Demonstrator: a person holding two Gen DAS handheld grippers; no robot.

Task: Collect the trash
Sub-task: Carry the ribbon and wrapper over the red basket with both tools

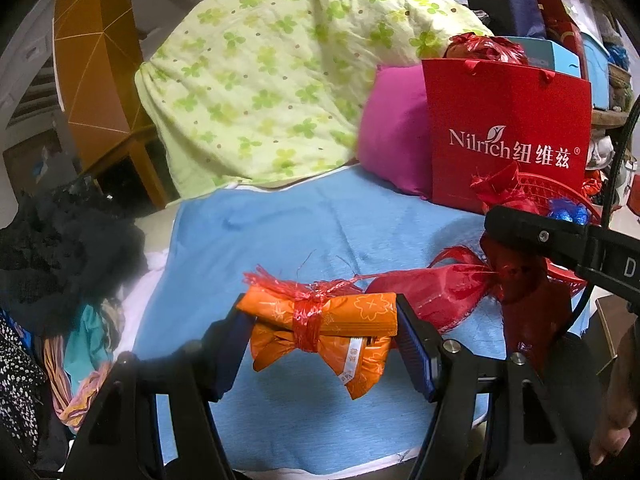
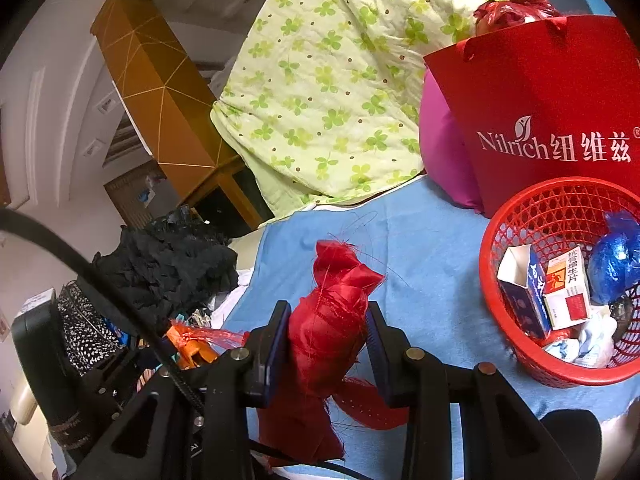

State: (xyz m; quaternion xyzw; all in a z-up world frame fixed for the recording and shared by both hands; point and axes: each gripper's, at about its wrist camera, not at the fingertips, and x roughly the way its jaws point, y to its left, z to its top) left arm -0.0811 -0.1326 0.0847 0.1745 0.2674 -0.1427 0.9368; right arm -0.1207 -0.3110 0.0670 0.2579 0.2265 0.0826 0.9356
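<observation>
My left hand-held gripper [image 1: 326,334] pinches an orange packet [image 1: 320,328], right hand-held gripper [image 2: 328,344] pinches a red bundle [image 2: 326,328]; basket [image 2: 516,364] half-filled, both still to drop.

Between my left gripper's matt black plastic fingers [image 1: 416,344]: glossy orange printed wrapper bundle [image 1: 324,328], tied with shiny red raffia. Beneath: matt, napped blue cloth [image 1: 304,220]. Right of my right gripper: glossy red perforated plastic basket [image 2: 520,216].

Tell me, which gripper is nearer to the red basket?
Right. The right gripper, shut on a red bundle, has the red basket just beside it. The left gripper, shut on an orange packet, is further from it, beyond the right gripper.
</observation>
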